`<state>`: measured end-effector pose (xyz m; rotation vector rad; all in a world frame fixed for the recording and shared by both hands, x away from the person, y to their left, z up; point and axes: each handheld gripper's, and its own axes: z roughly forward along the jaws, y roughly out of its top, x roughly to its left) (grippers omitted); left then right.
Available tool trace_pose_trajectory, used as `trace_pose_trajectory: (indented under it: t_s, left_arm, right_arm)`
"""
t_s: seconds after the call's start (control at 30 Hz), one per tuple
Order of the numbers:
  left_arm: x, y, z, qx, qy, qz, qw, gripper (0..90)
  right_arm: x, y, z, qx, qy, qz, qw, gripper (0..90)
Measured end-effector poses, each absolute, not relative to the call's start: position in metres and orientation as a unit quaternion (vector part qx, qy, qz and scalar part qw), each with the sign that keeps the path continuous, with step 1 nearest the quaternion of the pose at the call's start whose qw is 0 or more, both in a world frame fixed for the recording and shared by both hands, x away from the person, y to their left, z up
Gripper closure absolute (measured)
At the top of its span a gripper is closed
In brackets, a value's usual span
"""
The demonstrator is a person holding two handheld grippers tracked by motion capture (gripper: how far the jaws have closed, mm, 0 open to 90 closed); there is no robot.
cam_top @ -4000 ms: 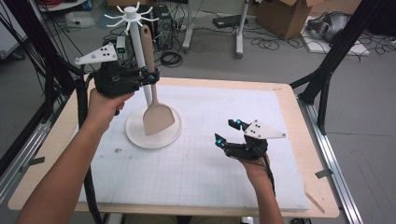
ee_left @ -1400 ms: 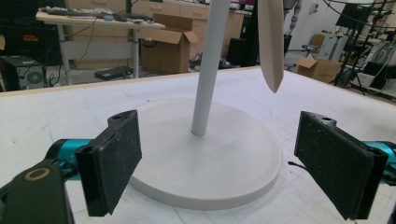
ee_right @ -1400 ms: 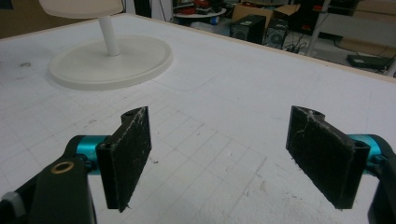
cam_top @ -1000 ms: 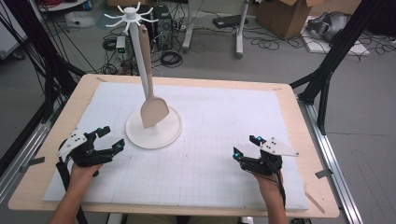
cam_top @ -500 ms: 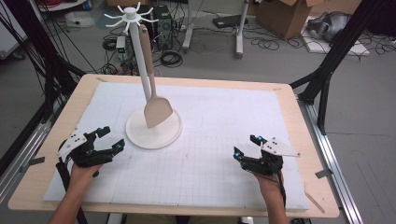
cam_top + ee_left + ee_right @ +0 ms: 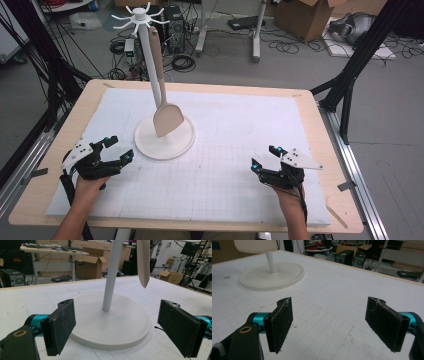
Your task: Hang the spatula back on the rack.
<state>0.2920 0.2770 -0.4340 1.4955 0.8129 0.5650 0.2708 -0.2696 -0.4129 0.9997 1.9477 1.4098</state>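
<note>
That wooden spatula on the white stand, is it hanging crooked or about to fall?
The pale wooden spatula hangs from a hook of the white stand, slightly aslant beside the pole, its blade just above the round base. That looks normal; nothing is spilled or broken.

Grey floor (image 6: pixel 300 65) w/ cables, cardboard boxes (image 6: pixel 300 15).

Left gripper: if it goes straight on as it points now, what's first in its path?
Probably the round base of the white stand. The open left gripper points at it, low over the table; the hanging spatula looks higher.
</note>
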Motion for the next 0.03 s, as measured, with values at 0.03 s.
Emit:
trace_pose_trajectory:
  t_s: [0.03]
  left_arm:
    - [0.2923, 0.2768, -0.4343, 0.652, 0.354, 0.246, 0.624, 15.2]
  right_arm:
    - [0.2705, -0.27, -0.4131, 0.37, 0.721, 0.522, 0.265, 21.5]
